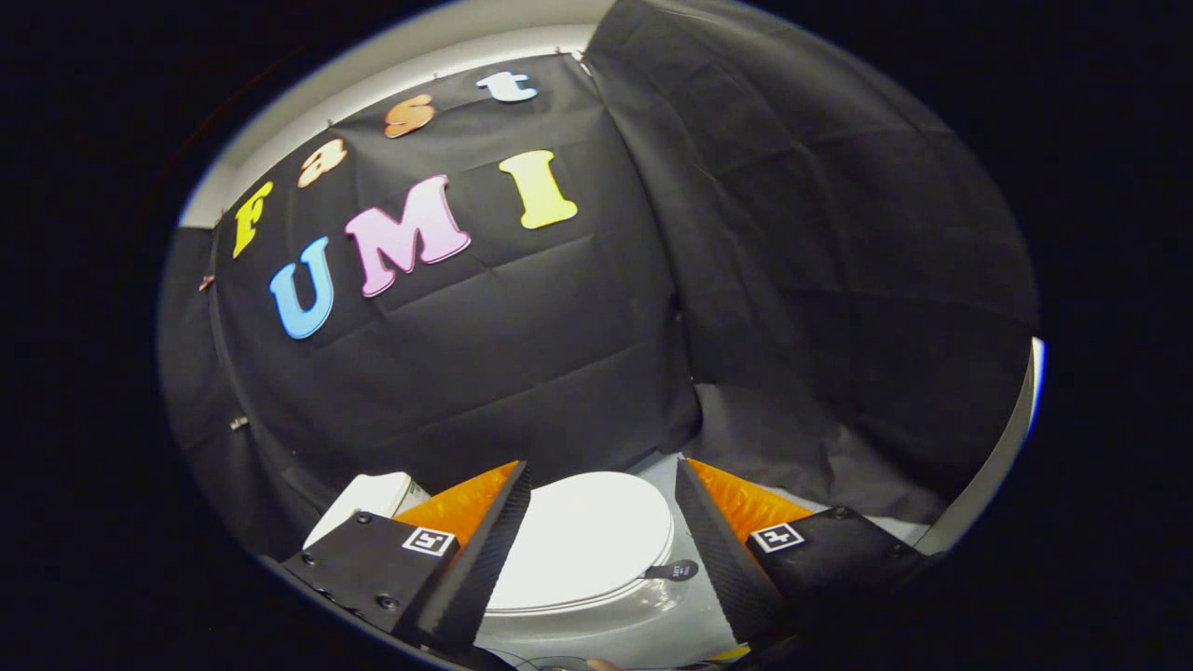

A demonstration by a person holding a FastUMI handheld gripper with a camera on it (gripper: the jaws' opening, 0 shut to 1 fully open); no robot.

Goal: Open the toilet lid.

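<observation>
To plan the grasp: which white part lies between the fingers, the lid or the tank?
The lid, flat and closed, with a dark tab. The tank sits behind one finger. The hand-held gripper is open.

Toilet lid [582, 536] (shut) between fingers [485, 550]

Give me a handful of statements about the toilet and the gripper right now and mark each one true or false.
1. The toilet lid is down on the bowl. True.
2. The gripper is clamped on the lid. False: its fingers stand wide apart, touching nothing, with the lid seen between them.
3. A small dark tab sticks out at the lid's edge, near one finger. True.
4. The toilet tank is black. False: it is white, showing past the other finger.
5. The wall behind the toilet is bare white tile. False: black cloth hangs there.
</observation>
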